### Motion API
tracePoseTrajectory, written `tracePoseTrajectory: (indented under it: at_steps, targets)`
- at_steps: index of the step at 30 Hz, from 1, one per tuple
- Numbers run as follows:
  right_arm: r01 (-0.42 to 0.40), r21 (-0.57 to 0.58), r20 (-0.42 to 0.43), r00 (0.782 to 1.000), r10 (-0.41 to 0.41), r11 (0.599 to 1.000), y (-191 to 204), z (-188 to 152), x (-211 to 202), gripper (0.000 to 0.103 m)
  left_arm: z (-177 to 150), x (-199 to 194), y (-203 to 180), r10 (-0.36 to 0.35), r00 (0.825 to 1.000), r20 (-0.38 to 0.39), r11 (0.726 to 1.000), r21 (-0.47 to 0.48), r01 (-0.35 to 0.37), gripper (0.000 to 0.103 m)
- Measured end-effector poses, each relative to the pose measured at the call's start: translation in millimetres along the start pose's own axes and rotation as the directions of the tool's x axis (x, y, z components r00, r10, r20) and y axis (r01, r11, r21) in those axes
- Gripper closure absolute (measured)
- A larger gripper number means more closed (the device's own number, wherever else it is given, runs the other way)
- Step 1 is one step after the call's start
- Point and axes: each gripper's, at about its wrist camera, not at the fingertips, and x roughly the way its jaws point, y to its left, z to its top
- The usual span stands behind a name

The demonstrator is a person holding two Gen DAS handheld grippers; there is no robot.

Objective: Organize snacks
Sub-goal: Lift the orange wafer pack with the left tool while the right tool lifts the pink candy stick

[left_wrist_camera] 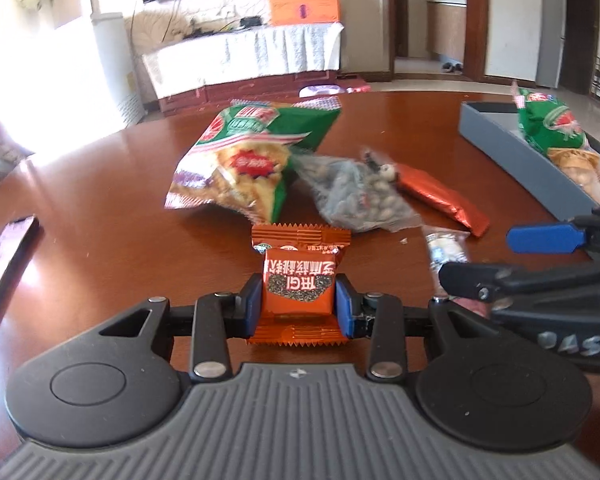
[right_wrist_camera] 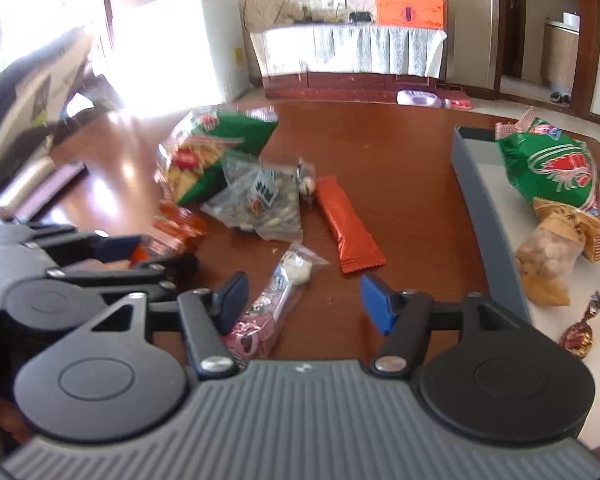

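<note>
- Left hand-held gripper (left_wrist_camera: 299, 303): blue pads pinching a small square orange foil snack packet (left_wrist_camera: 299, 284) with Chinese print, pads touching both its sides; packet sits low over the glossy reddish-brown wooden surface (left_wrist_camera: 100, 208).
- Right hand-held gripper (right_wrist_camera: 300, 300): fingers spread wide, nothing between the pads. A long clear-and-pink candy packet (right_wrist_camera: 274, 300) lies on the surface just by its left finger, partly under it.
- Ahead of the left hand-held gripper: big green-and-red crinkly chip bag (left_wrist_camera: 252, 156), blurred; clear plastic bag of dark seeds (left_wrist_camera: 356, 196) touching the bag's right side.
- Long orange-red foil bar wrapper (right_wrist_camera: 348, 228) lies ahead of the right hand-held gripper, just right of the seed bag.
- Grey rectangular tray (right_wrist_camera: 484, 208) to the far right of the right hand-held gripper, holding a second green chip bag (right_wrist_camera: 556, 168), a tan bag of round nuts (right_wrist_camera: 548, 260) and a dark-red twisted foil candy (right_wrist_camera: 578, 336).
- Dark flat phone (left_wrist_camera: 8, 264) on the surface, far left of the left hand-held gripper.
</note>
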Motion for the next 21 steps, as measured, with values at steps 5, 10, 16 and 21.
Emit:
tracePoseTrajectory:
  at_steps: [5, 10, 16, 21]
  targets:
    - [0.050, -0.041, -0.020, 0.999, -0.051, 0.998, 9.9, 1.0, 15.1, 0.039, 0.9, 0.6, 7.1, 0.005, 1.000, -0.006, 1.000, -0.014, -0.005, 0.060]
    - [0.021, -0.084, -0.013, 1.000, -0.022, 0.996, 19.3, 4.3, 13.0, 0.078, 1.8, 0.0, 9.1, -0.013, 1.000, -0.011, 1.000, -0.028, 0.012, 0.060]
    - [0.016, -0.098, 0.011, 1.000, -0.015, 0.995, 19.8, 5.6, 2.7, 0.085, 2.5, -0.8, 5.0, -0.019, 1.000, -0.008, 1.000, -0.021, 0.019, 0.060]
    - [0.001, -0.074, 0.012, 1.000, 0.000, 0.997, 14.9, 6.0, -1.3, 0.085, 2.0, -1.5, 3.7, -0.013, 1.000, -0.005, 1.000, -0.018, 0.013, 0.060]
